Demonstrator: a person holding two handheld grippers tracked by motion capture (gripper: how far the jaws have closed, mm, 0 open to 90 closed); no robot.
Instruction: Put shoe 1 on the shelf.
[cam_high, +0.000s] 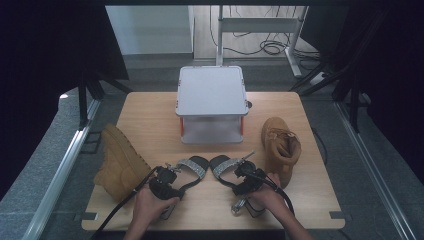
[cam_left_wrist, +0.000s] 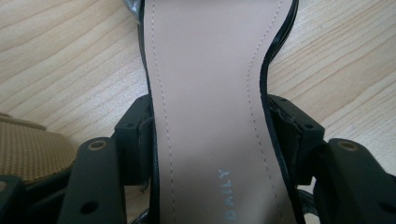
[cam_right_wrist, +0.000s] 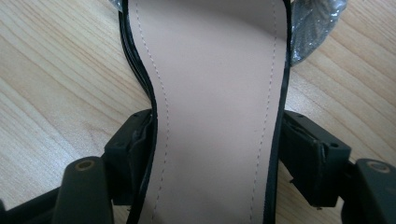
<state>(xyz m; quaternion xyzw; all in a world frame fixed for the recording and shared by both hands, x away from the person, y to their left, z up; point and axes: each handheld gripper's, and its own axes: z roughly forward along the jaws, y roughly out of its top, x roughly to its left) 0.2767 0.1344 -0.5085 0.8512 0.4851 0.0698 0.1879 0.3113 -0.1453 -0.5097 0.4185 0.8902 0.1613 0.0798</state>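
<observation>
Both grippers clamped on sandals!
Left gripper (cam_left_wrist: 208, 140) pinches left sandal (cam_left_wrist: 210, 93) between wide-set jaws; right gripper (cam_right_wrist: 217, 144) squeezes right sandal (cam_right_wrist: 215, 88) likewise.

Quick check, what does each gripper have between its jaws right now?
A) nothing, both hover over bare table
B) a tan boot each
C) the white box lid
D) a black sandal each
D: the left gripper clamps the sides of one black sandal, and the right gripper clamps the other sandal, each with jaws against the sole's edges.
</observation>
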